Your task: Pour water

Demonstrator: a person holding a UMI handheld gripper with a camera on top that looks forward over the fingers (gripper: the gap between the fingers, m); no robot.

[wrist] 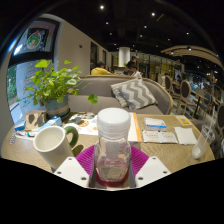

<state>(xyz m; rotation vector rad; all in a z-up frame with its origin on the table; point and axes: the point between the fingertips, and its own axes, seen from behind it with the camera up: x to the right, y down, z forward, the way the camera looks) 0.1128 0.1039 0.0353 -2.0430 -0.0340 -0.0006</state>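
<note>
I hold a bottle (113, 145) upright between my fingers (72, 170), its clear body pinched against the pink pads (88, 157) on both sides, white cap on top. My jaws are part-closed to the bottle's width, pressing on it low down, near the base. It looks like thin clear plastic, so I judge it light, a bit springy under pressure and likely slick; squeezing too hard could buckle the wall, too little could let it slip when tipped. A hold nearer the middle would steady it better for pouring. The cap looks shut, so it would need to come off first. A white mug (52, 145) stands on the table (170, 152) just beside the bottle, mouth facing me, handle toward the bottle. A plant (50, 82) sits beyond it.
</note>
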